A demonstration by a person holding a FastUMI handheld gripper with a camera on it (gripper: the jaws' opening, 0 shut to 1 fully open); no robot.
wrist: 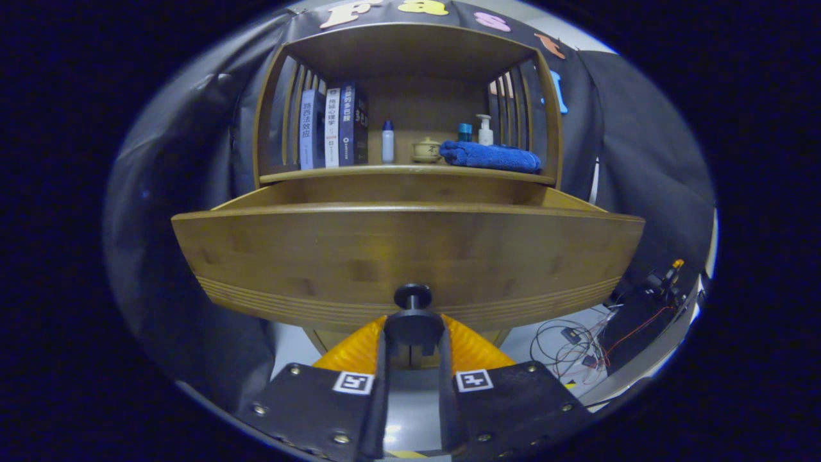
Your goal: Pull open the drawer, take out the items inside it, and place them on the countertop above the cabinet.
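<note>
Wooden drawer [410,256] pulled open; claw [414,333] clamping its knob [413,296].

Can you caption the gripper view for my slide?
Tool shut on round dark knob, wide wooden drawer pulled open.

The gripper [414,333] points straight ahead and level, its two fingers [359,350] running forward side by side from the near end of the scene. They are drawn close together, tips pressing from left and right on the round drawer knob [414,314] caught between them. Each finger carries a square marker on its near base.
</note>
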